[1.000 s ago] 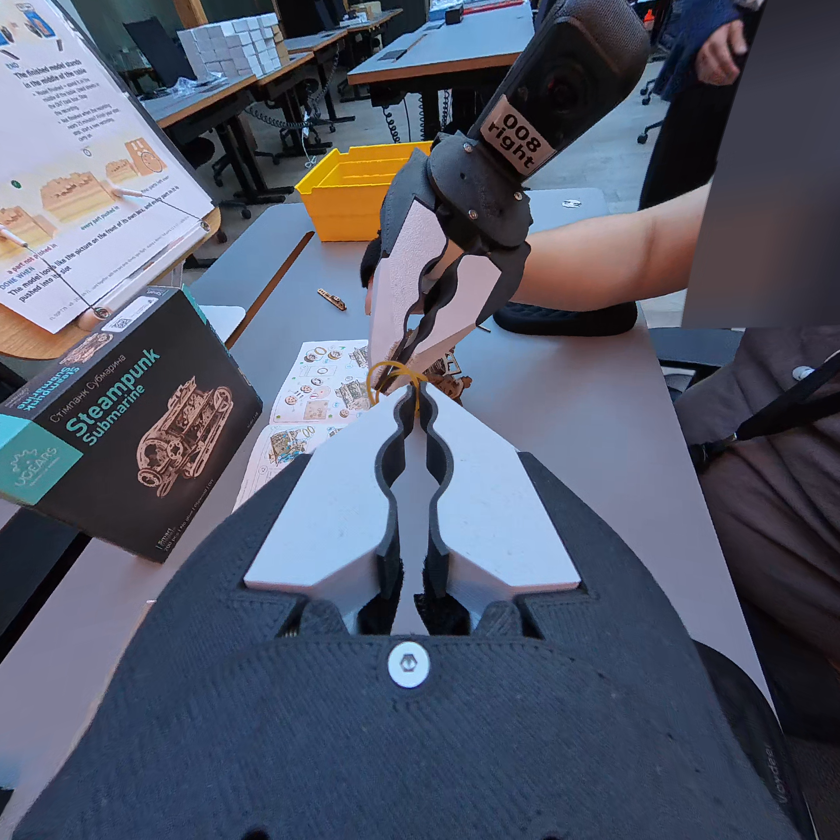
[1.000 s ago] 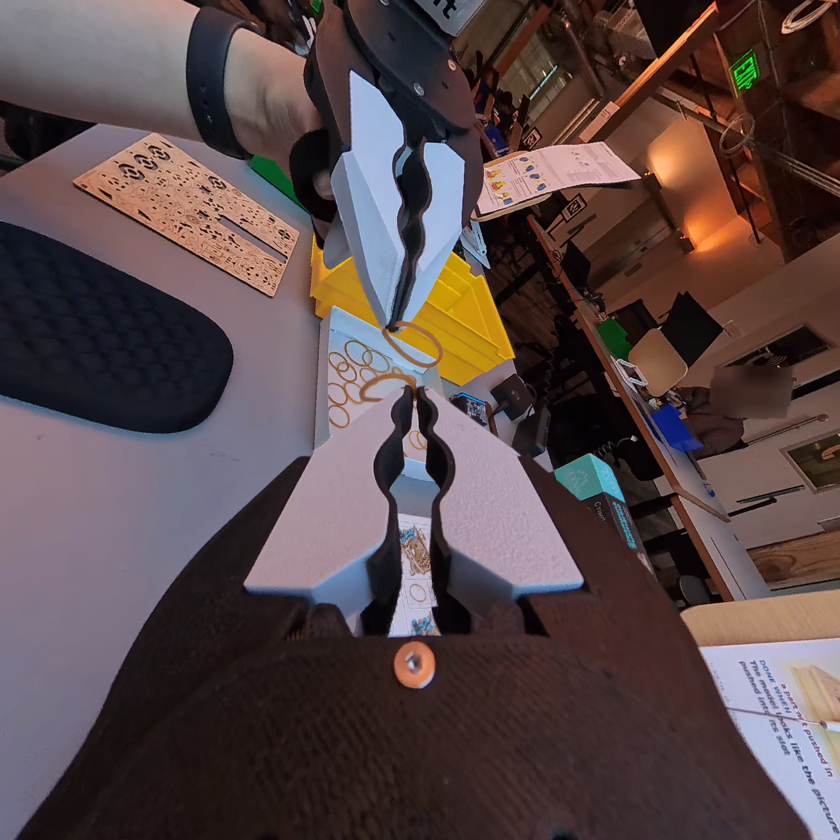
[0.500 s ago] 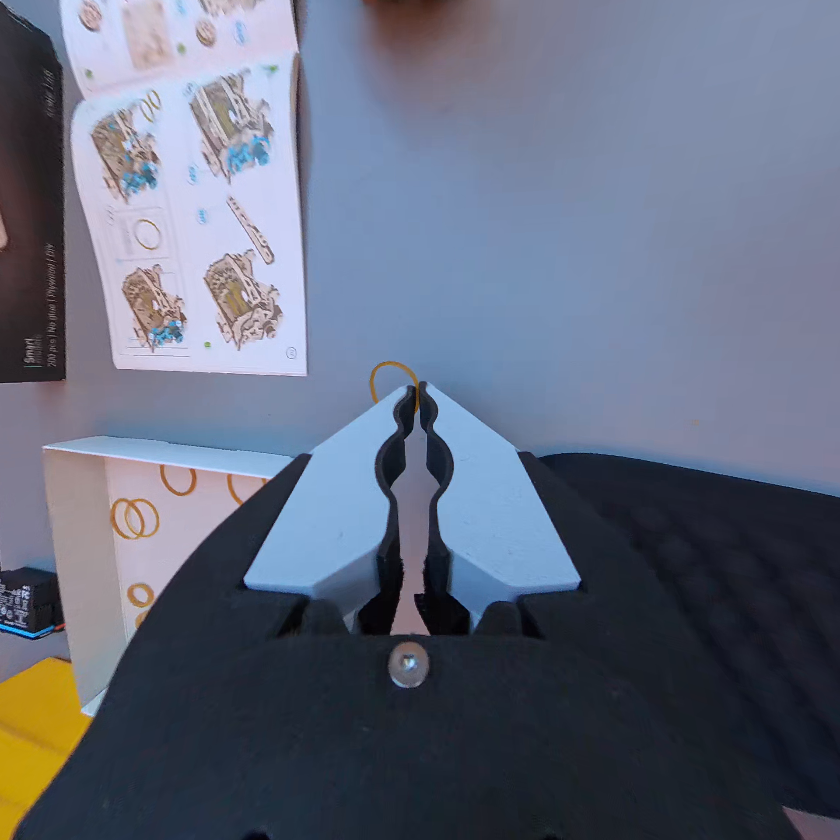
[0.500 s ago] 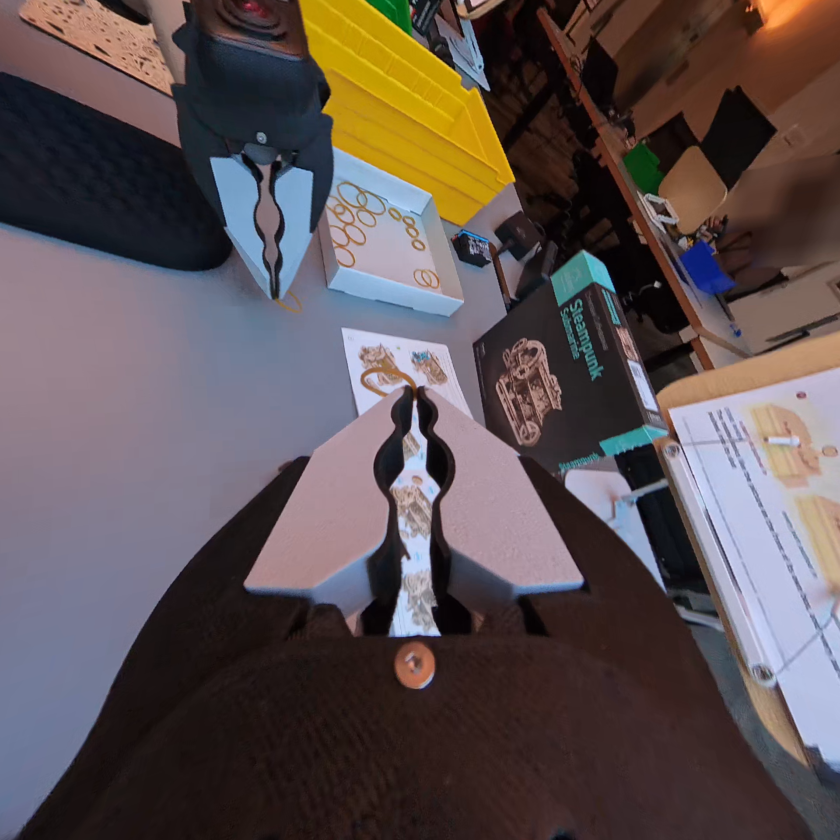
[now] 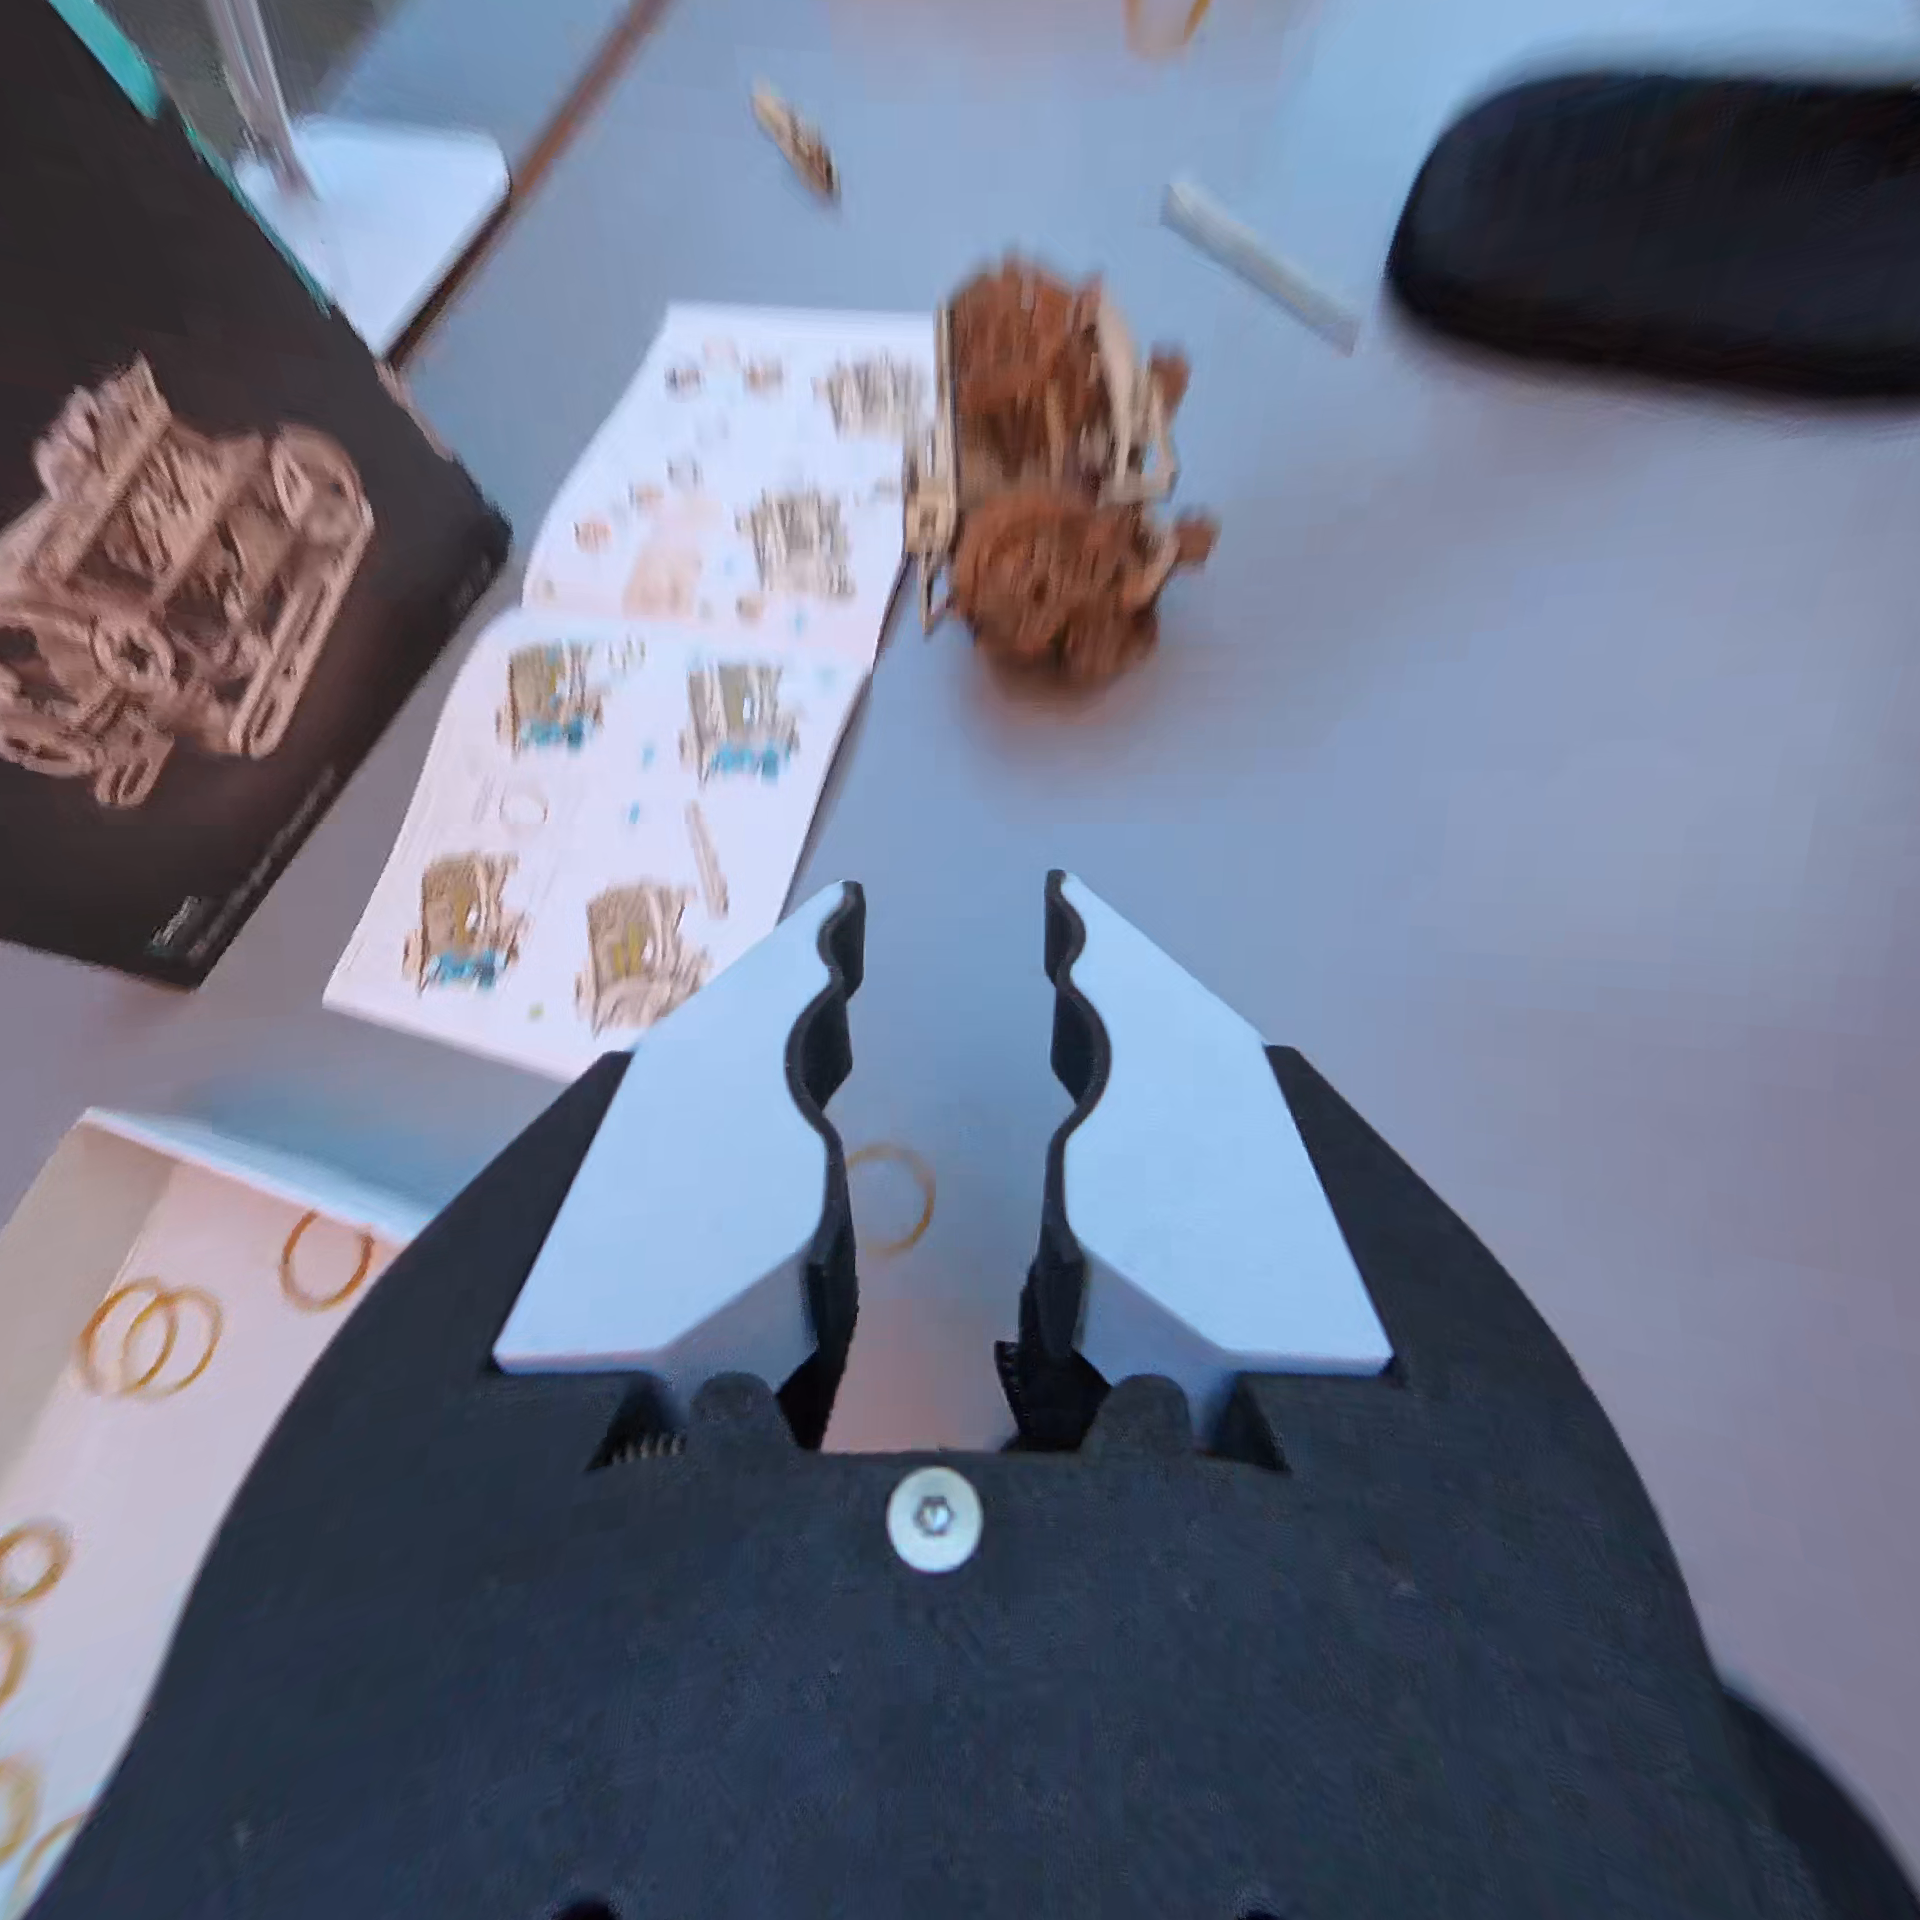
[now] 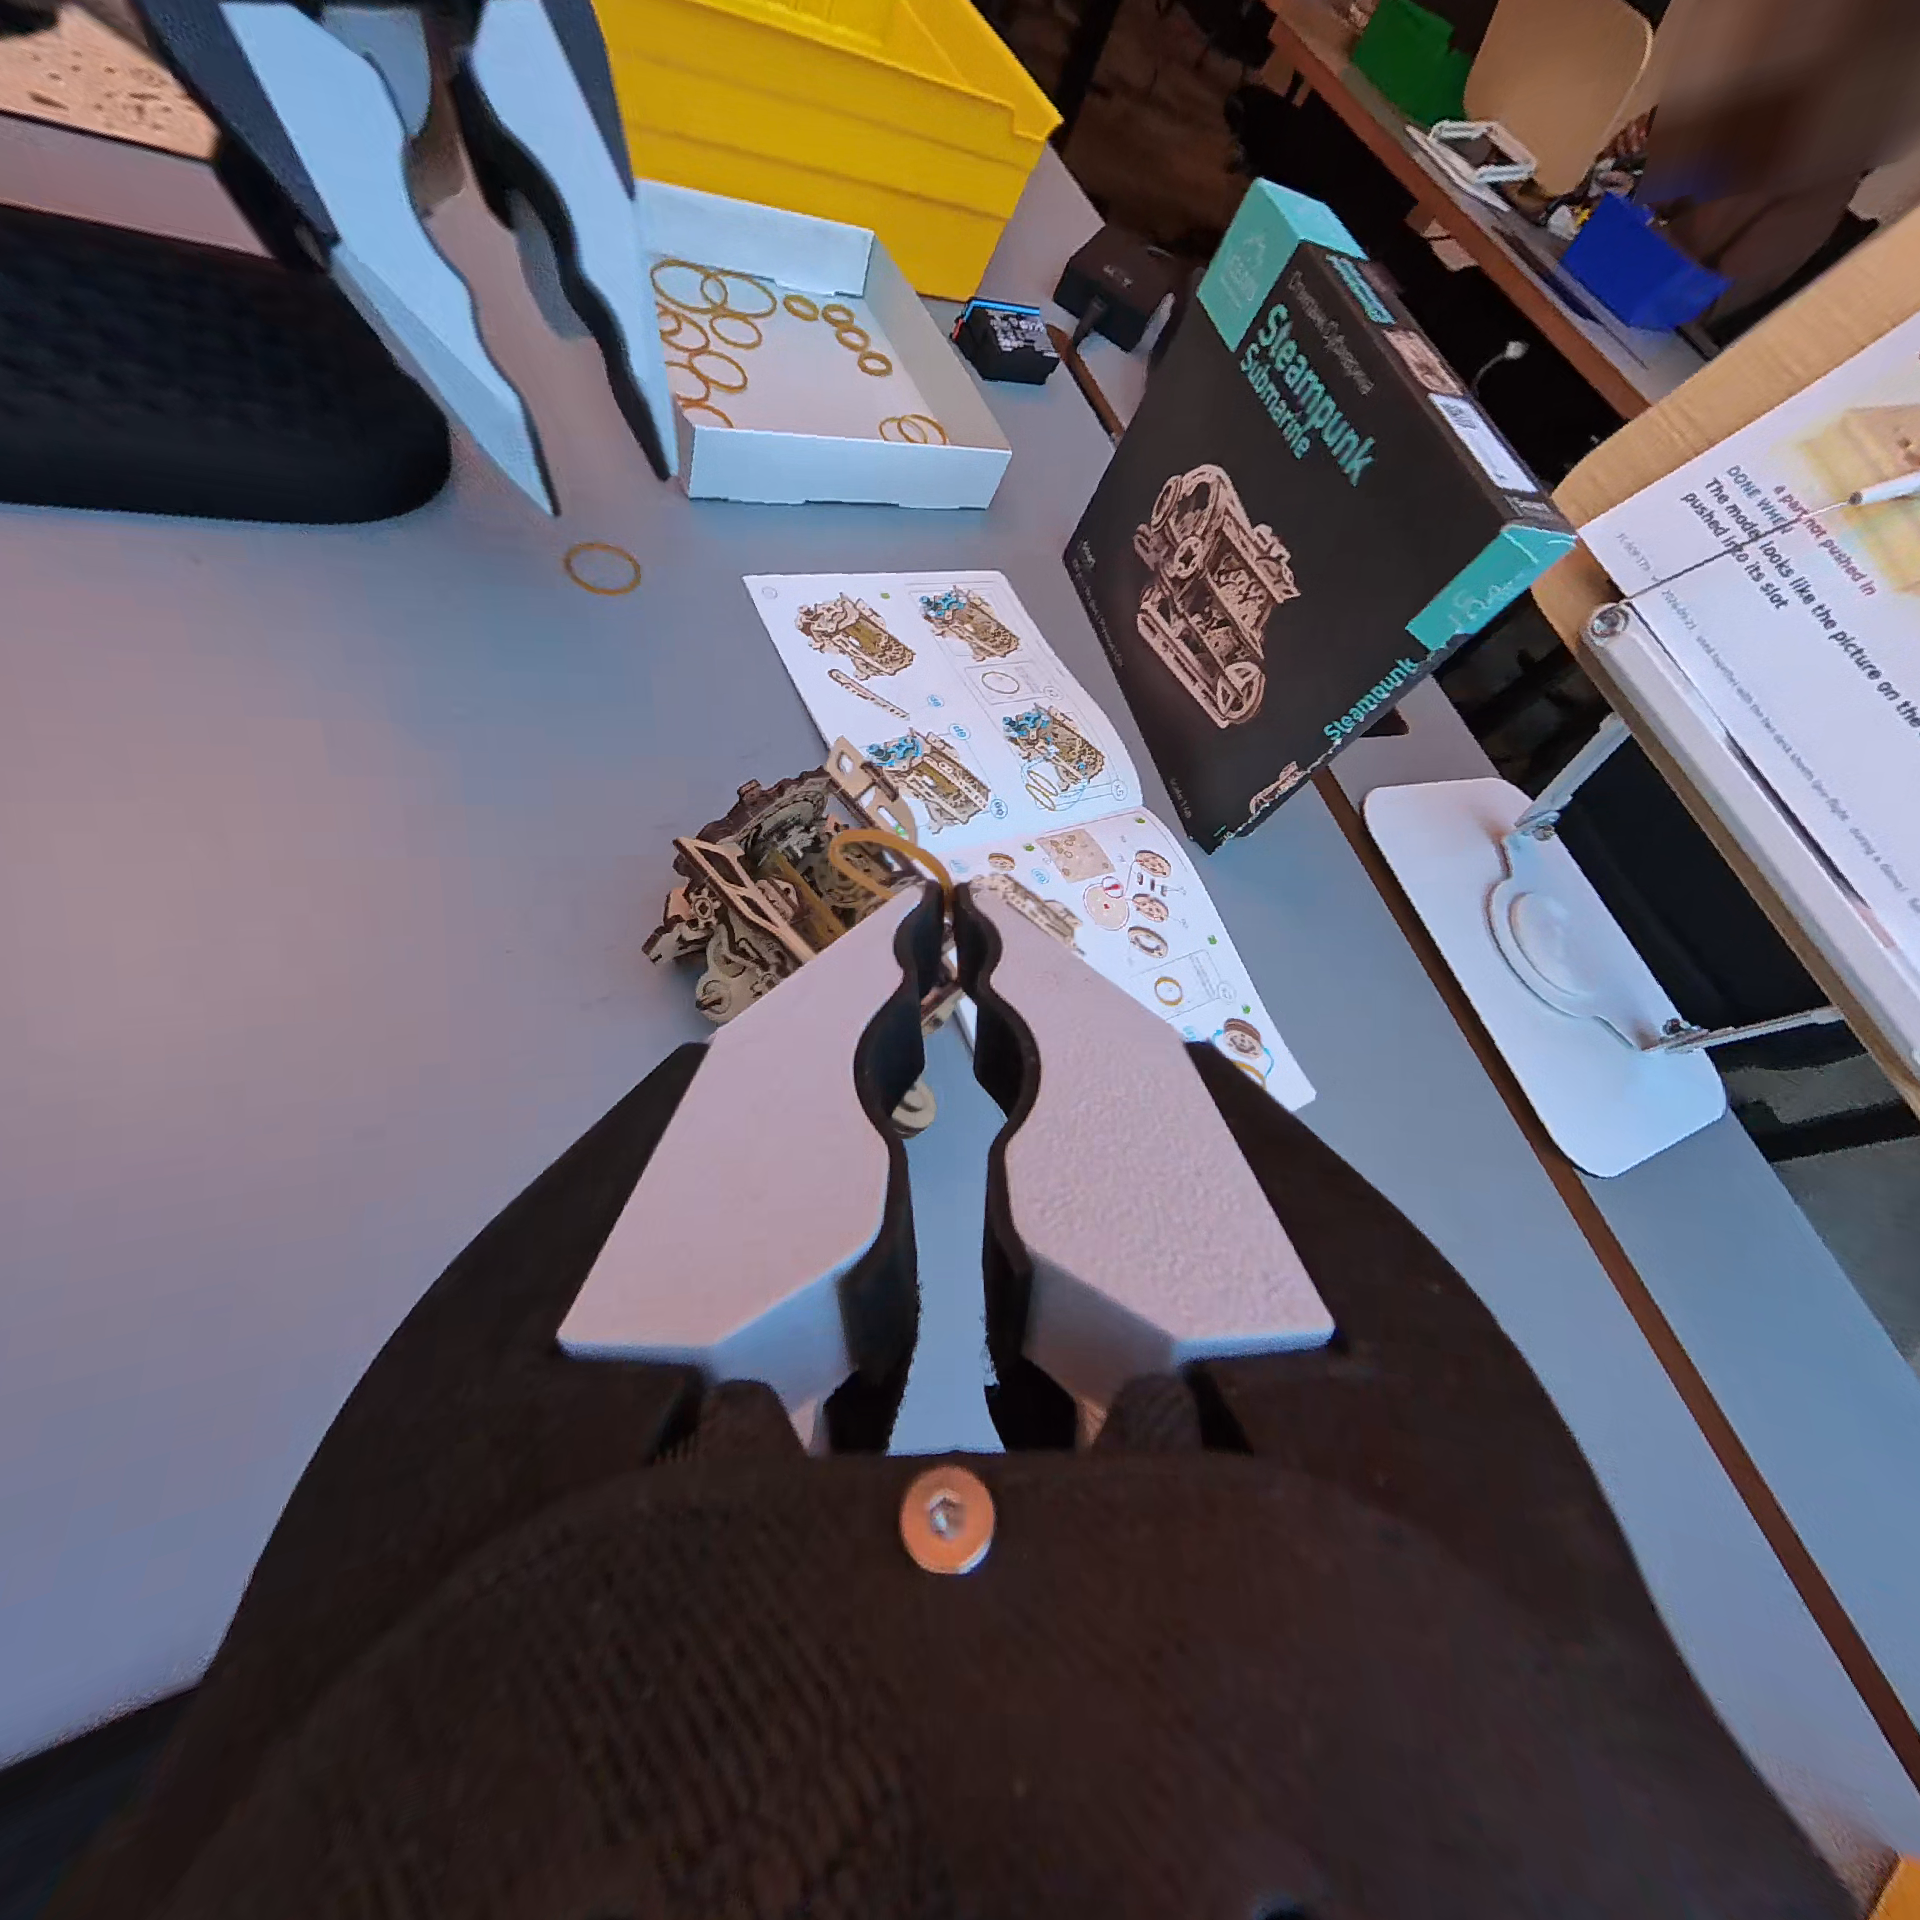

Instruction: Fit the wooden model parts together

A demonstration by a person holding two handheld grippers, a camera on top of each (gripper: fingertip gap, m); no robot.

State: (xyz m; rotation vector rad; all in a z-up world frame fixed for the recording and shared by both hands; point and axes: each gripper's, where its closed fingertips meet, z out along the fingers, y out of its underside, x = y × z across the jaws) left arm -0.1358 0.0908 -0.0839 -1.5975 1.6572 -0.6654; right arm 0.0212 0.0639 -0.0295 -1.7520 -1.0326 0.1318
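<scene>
**Now: right tongs pinching a rubber band over the model, left tongs open and empty**

Here, right tongs (image 6: pixel 948 902) closed at the tips on a yellow rubber band (image 6: pixel 883 847), held directly above the half-built wooden model (image 6: pixel 764 896). Left tongs (image 5: pixel 951 896) spread apart, gripping nothing, hanging over bare bench (image 5: pixel 1455 831). Directly under the gap between the left fingers, a loose rubber band (image 5: pixel 891 1195) lying flat on the bench, apart from both fingers.

Further out, wooden model standing on the grey bench, touching the right edge of an open instruction booklet (image 6: pixel 997 748). Blurred in the left wrist view, sharp in the right one. Beside the booklet, a black and teal box (image 6: pixel 1278 520) propped at a tilt. Near the left tongs, a shallow white tray (image 6: pixel 831 457) holding more rubber bands, with a yellow bin (image 6: pixel 831 94) behind it. Just beside the tray's far corner, a small black block (image 6: pixel 1006 338). A black padded rest (image 6: pixel 187 395) lying flat by the left tongs. At the bench edge, a white stand base (image 6: pixel 1538 966) under a tilted board with printed sheets (image 6: pixel 1787 582).
</scene>
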